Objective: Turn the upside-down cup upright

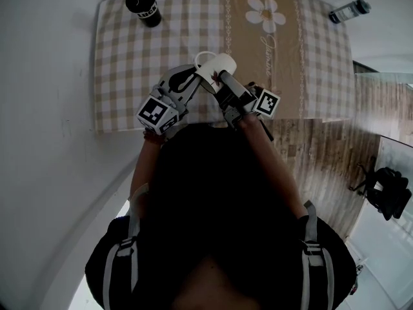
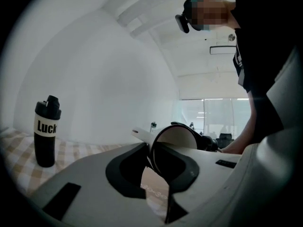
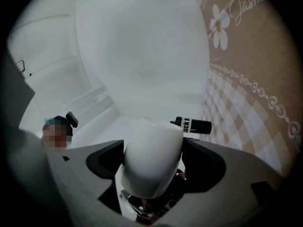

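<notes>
A black bottle (image 1: pixel 143 6) is standing at the far left corner of the checked table (image 1: pixel 122 76), well apart from the grippers. Over the middle of the near edge, the left gripper (image 1: pixel 195 77) is pinching the rim of the white cup (image 1: pixel 216 65) with narrow jaws. The right gripper (image 1: pixel 221 79) is clasping its body with wide jaws. The cup is lying sideways in the air, its long axis roughly level, mouth toward the left gripper, base toward the right. A grey bottle (image 1: pixel 349 10) is lying at the far right corner.

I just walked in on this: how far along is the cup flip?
Done: the cup looks lifted off the table. In hand: it lies roughly sideways, the right claw around its body, the left claw pinching its rim. Left: turn its mouth up and set it down.
</notes>
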Motion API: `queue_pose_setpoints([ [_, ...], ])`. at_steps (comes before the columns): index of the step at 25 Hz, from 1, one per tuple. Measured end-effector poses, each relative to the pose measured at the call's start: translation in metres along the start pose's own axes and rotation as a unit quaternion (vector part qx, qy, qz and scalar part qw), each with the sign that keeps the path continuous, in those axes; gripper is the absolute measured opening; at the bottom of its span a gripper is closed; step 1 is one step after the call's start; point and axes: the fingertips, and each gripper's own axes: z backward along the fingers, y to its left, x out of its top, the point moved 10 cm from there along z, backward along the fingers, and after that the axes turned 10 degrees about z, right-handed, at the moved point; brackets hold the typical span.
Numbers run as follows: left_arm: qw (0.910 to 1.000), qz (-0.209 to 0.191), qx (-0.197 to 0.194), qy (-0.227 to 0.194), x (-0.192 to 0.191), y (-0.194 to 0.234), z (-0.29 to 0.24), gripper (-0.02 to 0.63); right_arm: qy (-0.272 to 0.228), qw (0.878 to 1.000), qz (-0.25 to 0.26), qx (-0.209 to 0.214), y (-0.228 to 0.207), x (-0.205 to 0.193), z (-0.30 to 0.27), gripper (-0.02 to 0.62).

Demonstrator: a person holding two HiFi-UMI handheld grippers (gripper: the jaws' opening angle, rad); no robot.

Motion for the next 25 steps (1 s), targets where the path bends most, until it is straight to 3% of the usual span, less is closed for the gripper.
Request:
queue_pose_setpoints([
  [8, 0.9917, 0.090, -0.092, 0.007, 0.000, 0.009, 0.008, 0.109, 0.014, 0.999, 0.029, 0.019, 0.005, 0.000, 0.000, 0.383],
  [13, 0.9692, 0.181, -0.167, -0.006, -0.003, 0.013, 0.011, 0.183, 0.001, 1.000, 0.008, 0.027, 0.000, -0.001, 0.005, 0.383],
  [17, 0.9568, 0.227, -0.181, -0.013, -0.004, 0.017, 0.010, 0.201, 0.007, 0.999, 0.012, 0.036, -0.002, -0.001, 0.005, 0.383],
  [21, 0.9489, 0.246, -0.198, -0.006, -0.003, 0.015, 0.009, 0.202, 0.013, 0.998, 0.033, 0.052, -0.001, 0.003, 0.008, 0.383],
  [25, 0.9134, 0.332, -0.231, -0.041, -0.003, 0.017, 0.008, 0.204, 0.023, 0.996, 0.054, 0.063, 0.000, 0.002, 0.012, 0.383],
])
